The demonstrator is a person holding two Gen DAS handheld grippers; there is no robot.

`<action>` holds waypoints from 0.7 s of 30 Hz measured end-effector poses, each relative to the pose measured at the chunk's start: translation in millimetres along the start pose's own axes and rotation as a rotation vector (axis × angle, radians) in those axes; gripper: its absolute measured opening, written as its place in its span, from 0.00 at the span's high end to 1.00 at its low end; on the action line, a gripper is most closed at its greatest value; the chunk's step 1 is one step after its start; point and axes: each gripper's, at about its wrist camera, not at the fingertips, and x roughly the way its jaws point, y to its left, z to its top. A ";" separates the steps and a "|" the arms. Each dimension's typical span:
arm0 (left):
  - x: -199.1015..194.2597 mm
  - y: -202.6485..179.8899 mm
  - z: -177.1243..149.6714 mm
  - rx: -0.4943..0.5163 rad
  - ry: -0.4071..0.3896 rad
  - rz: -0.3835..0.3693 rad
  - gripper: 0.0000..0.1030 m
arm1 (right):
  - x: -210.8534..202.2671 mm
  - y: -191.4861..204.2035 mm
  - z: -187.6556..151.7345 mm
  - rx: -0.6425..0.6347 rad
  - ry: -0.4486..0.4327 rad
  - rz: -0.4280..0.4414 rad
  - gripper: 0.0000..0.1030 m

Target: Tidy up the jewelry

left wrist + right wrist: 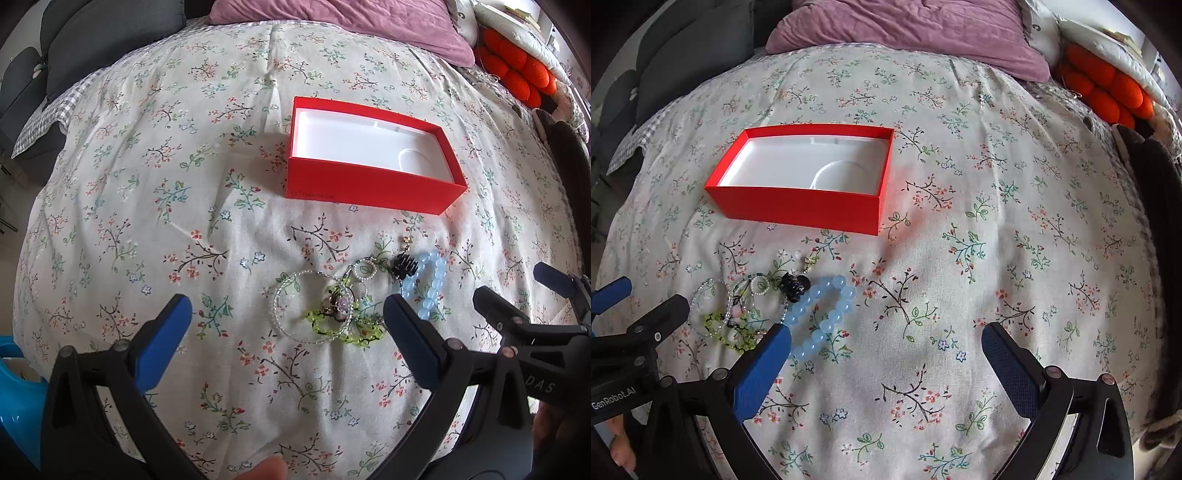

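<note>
On the bed: we see a floral-print white quilt (147, 192) as the work surface in both wrist views.
Box: open red rectangular cardboard box with white moulded insert (369, 184); we see nothing inside it. It sits at 12 o'clock from the jewelry, apart from it.
Jewelry pile: all loose on the quilt, none in the box.
Blue piece: pale blue translucent round-bead bracelet (822, 317), at the 3 o'clock end of the pile, lying flat.
Black piece: small black toothed hair claw (795, 285), touching the blue bracelet at its 10 o'clock edge.
Clear piece: clear seed-bead bangle loop (295, 314), at the 9 o'clock end of the pile.
Green piece: lime green bead strand on dark cord (343, 332), tangled over the clear loop; we cannot tell how many strands.
Pearl piece: small white pearl-bead ring (364, 268), just beside the black claw at its 9 o'clock.
Left gripper (288, 326): blue-padded fingers spread wide, released, holding nothing; the pile lies between and just ahead of its tips.
Right gripper (886, 349): also spread wide, released, empty; the blue bracelet lies just beside its 9 o'clock finger (764, 365).
Background: purple pillow (905, 29) at 12 o'clock, orange knobbly cushion (1108, 92) at 2 o'clock.
</note>
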 end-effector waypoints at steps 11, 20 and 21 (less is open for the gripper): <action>-0.7 5.0 -0.4 -0.002 0.001 -0.004 0.00 | 1.0 -1.5 1.0 -0.004 0.001 -0.001 0.00; 9.8 29.3 11.6 -0.049 0.078 -0.078 0.00 | 6.4 -6.4 7.7 0.012 0.029 0.056 0.00; 10.5 31.6 13.5 -0.048 0.080 -0.072 0.00 | 7.2 -7.5 8.5 0.014 0.034 0.068 0.00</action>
